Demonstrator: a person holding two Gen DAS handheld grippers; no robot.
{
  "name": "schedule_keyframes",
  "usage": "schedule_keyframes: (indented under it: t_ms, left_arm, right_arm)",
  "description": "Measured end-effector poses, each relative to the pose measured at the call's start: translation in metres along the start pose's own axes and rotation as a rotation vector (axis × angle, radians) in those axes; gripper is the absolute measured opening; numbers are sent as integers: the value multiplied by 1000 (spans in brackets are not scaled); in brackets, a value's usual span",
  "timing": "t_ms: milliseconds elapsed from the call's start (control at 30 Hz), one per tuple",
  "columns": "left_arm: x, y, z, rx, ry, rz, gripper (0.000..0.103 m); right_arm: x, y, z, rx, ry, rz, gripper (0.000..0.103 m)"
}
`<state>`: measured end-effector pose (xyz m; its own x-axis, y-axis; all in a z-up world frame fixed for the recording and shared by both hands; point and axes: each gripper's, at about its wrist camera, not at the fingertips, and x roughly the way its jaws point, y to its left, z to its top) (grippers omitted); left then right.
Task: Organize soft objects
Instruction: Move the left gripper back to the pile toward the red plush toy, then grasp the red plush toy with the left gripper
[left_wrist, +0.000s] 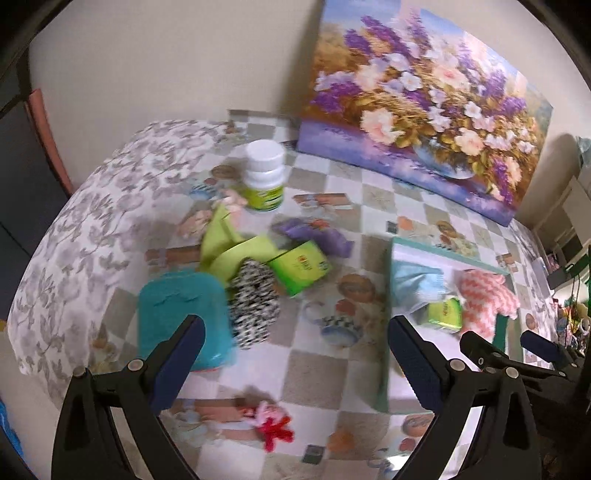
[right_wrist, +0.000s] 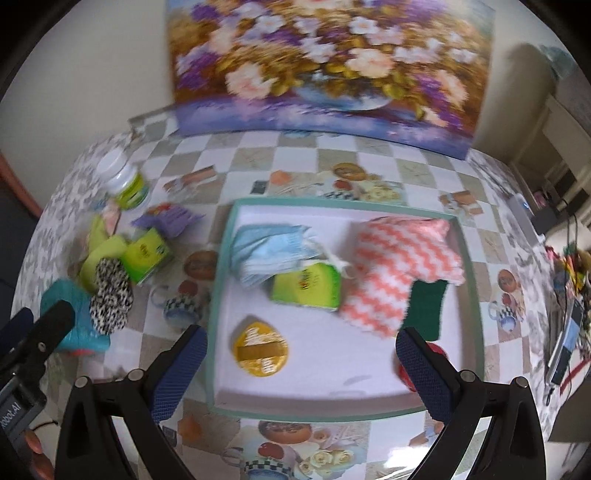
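While both grippers, left and right, hang spread and empty, the pink-and-white zigzag cloth lies inside the shallow teal-rimmed white tray.

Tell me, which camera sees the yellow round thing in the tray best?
The right wrist view: the yellow round thing lies in plain sight on the tray floor there. In the left wrist view it cannot be seen; the tray's near part sits behind a tool finger.
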<state>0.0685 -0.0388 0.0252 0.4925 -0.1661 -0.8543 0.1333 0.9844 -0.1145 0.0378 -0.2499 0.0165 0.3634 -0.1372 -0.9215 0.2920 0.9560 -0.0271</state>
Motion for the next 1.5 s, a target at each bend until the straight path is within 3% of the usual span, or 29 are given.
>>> schedule_keyframes:
  t_ms: [200, 467, 767, 967, 1133, 1300, 1500]
  left_arm:
    - [8, 28, -15, -45, 52, -7, 99]
    - [11, 62, -38, -99, 111, -26, 99]
    - [30, 72, -60, -111, 195, -29, 99]
    - [50, 58, -71, -72, 260, -47, 99]
    - [70, 47, -80, -53, 347, -100, 87]
    - [83, 43, -83, -43, 402, -108, 82]
    - [87, 24, -82, 58, 402, -58, 66]
  right_arm:
    - [9, 38, -10, -96, 47, 76, 103]
    - [20, 79, -27, -231, 83, 67, 103]
    - [40, 76, -34, -224, 147, 38, 103]
    - [43, 65, -32, -185, 155, 32, 103]
    - [43, 57, -30, -155, 153, 25, 103]
    - [44, 54, -28, -145, 154, 27, 103]
    - [44, 52, -27, -136, 152, 29, 103]
